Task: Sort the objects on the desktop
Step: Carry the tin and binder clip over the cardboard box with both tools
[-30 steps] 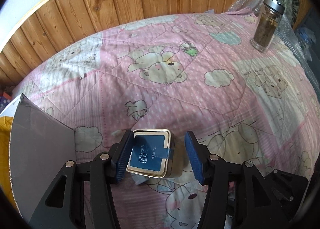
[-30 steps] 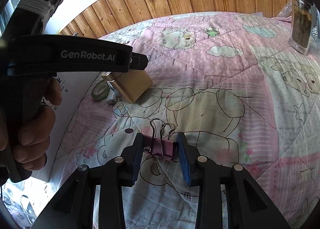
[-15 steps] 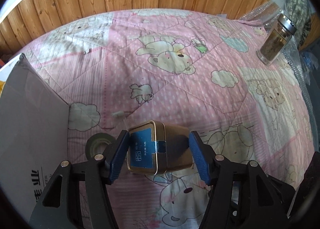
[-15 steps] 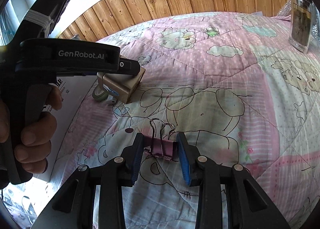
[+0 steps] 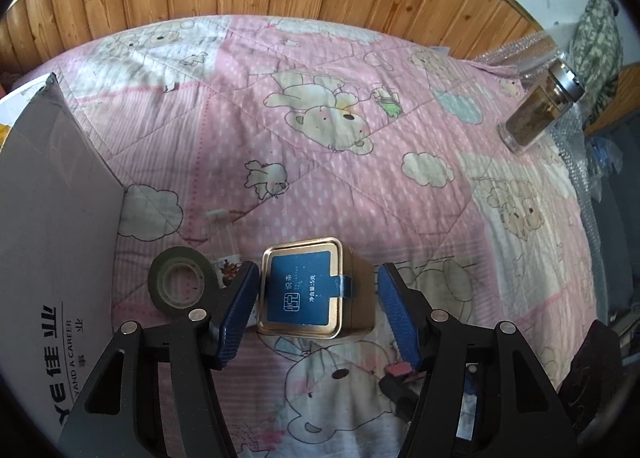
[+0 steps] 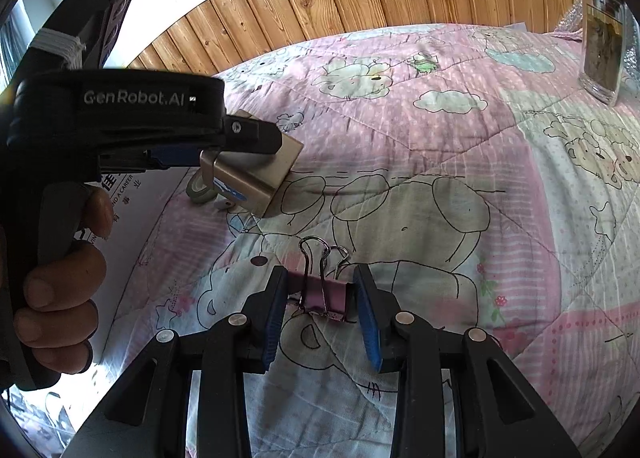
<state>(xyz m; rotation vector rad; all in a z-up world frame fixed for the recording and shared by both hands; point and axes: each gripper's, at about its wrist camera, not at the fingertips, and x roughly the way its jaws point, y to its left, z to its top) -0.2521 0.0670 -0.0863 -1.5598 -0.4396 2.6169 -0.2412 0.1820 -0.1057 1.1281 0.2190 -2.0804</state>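
The pink quilt (image 5: 320, 161) bears a gold tea tin (image 5: 308, 288) lying on its side, blue-labelled lid facing the camera, between the spread, non-touching left gripper (image 5: 320, 314) pads; earlier it hung tilted against the left pad. Right gripper (image 6: 320, 314) stays clamped on a pink binder clip (image 6: 322, 294), handles pointing away.

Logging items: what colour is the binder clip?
Pink binder clip with silver handles; right wrist view.

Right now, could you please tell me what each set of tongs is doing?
Left tongs: open around the gold square tin with the blue label, not gripping.
Right tongs: closed on the pink metal binder clip.
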